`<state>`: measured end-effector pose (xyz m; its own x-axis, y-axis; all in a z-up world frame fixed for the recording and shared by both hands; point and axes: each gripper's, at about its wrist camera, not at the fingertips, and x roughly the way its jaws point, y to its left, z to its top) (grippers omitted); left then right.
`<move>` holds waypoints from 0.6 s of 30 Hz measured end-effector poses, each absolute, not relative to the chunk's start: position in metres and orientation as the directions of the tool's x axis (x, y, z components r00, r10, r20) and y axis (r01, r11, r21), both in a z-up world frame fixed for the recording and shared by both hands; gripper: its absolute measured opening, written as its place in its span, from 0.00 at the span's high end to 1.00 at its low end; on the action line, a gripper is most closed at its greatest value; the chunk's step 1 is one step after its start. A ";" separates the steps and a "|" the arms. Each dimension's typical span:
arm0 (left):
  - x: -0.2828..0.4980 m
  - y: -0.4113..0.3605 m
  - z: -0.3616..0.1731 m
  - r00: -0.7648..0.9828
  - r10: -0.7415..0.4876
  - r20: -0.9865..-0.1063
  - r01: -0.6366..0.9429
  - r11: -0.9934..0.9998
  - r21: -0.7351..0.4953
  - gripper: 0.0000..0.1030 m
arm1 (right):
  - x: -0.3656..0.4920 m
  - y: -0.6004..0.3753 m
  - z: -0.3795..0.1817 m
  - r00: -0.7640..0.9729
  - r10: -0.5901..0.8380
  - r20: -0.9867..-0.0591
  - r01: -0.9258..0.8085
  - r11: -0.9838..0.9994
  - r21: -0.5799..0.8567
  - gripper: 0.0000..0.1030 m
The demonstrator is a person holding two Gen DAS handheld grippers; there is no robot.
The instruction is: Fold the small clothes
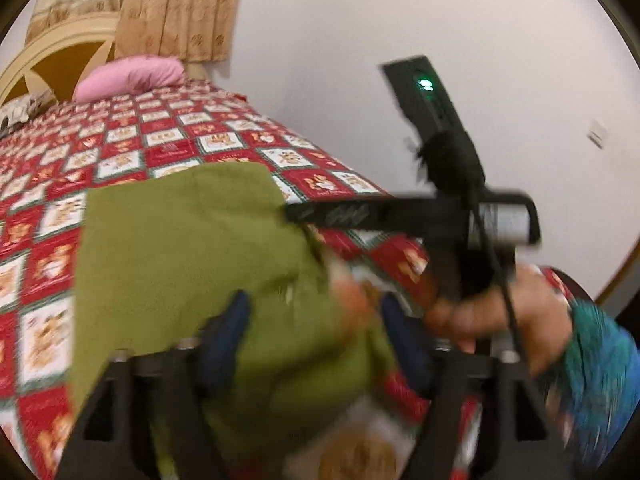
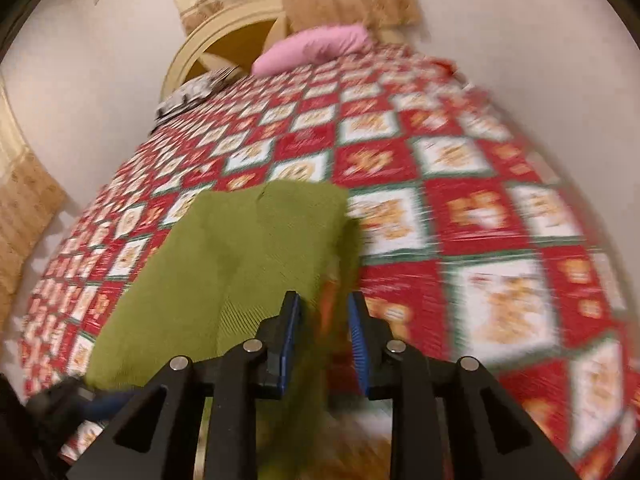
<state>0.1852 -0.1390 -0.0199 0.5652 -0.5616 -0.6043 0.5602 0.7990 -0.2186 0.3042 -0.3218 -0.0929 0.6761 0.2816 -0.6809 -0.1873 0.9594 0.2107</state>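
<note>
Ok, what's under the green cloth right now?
The green cloth lies on the red-and-white patterned bedspread, which shows all around it. Whatever else might sit beneath the cloth is covered.

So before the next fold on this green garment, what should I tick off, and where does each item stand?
1. Left gripper open: ok, fingers wide apart.
2. Right gripper clear of the green garment: cannot tell; narrow gap, cloth between the fingers, blurred.
3. Garment lying on the patterned bedspread: ok.
4. Fold edges aligned: cannot tell, near edge hidden.
5. Pink pillow away from garment: ok.
</note>
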 end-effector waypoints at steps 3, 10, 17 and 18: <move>0.151 -0.093 -0.021 0.573 -0.589 -0.570 0.544 0.793 -0.273 0.09 | 0.263 -0.330 -0.076 0.729 0.243 -0.640 -0.165 0.970 0.179 0.74; 0.145 -0.030 -0.039 0.569 -0.543 -0.618 0.385 0.840 -0.383 0.09 | 0.189 -0.307 -0.058 0.730 0.349 -0.588 -0.247 0.937 0.249 0.72; 0.155 -0.032 -0.043 0.617 -0.417 -0.667 0.333 0.907 -0.259 0.09 | 0.196 -0.243 -0.077 0.691 0.224 -0.687 -0.335 0.942 -0.030 0.47; 0.157 -0.033 -0.046 0.626 -0.395 -0.672 0.328 0.916 -0.232 0.09 | 0.203 -0.241 -0.085 0.679 0.176 -0.712 -0.314 0.947 -0.065 0.51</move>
<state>0.1575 -0.0335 -0.0463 0.6263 -0.3945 -0.6724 0.3280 0.9158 -0.2318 0.2027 -0.2411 -0.0847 0.6794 0.1763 -0.7123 -0.3141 0.9472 -0.0652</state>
